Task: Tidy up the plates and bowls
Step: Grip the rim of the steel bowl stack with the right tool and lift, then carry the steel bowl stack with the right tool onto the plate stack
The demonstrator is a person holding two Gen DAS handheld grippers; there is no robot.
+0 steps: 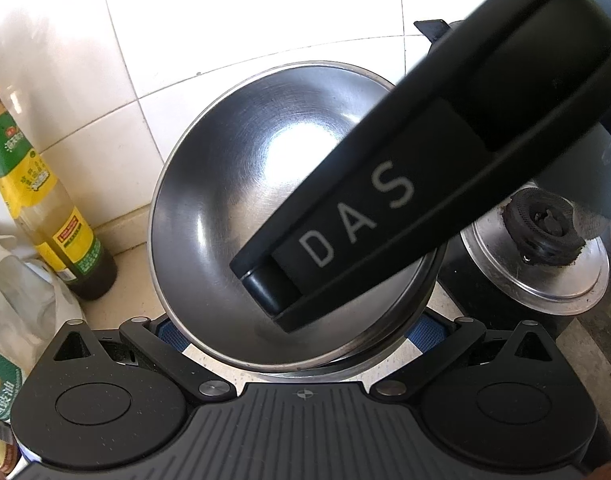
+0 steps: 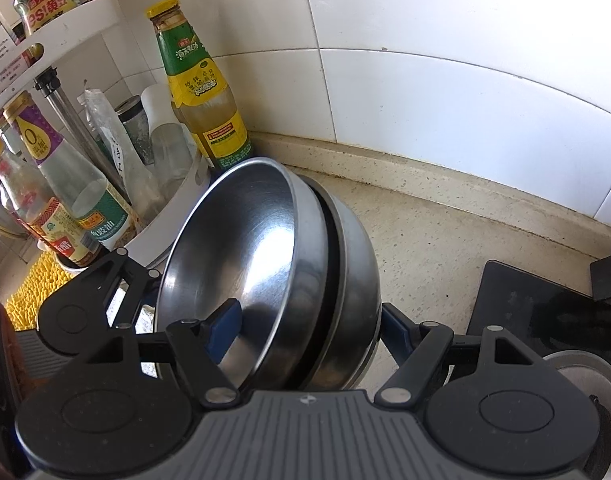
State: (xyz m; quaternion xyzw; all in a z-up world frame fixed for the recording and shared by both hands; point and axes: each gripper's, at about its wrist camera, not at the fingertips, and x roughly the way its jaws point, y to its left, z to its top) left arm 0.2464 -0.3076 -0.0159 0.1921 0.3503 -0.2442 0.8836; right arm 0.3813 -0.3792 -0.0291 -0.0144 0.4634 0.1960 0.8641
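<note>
A nested stack of steel bowls (image 1: 233,184) hangs tilted over the counter, its mouth facing the left wrist camera. My left gripper (image 1: 299,334) has its blue pads (image 1: 173,336) against both sides of the stack's lower part. In the right wrist view, my right gripper (image 2: 309,328) clamps the wall of the steel bowls (image 2: 241,240), with one blue pad (image 2: 225,328) inside the top bowl and the other finger outside. That inner finger (image 1: 345,220), black and marked DAS, reaches into the bowl from the upper right. The left gripper's body (image 2: 85,300) shows left of the stack.
A green-and-yellow sauce bottle (image 2: 201,92) stands by the tiled wall, next to a white rack (image 2: 65,44) crowded with condiment bottles. A plastic bag (image 1: 17,300) lies at the left. The gas burner (image 1: 545,232) and black stove top (image 2: 517,300) are at the right. A yellow mat (image 2: 29,292) lies left.
</note>
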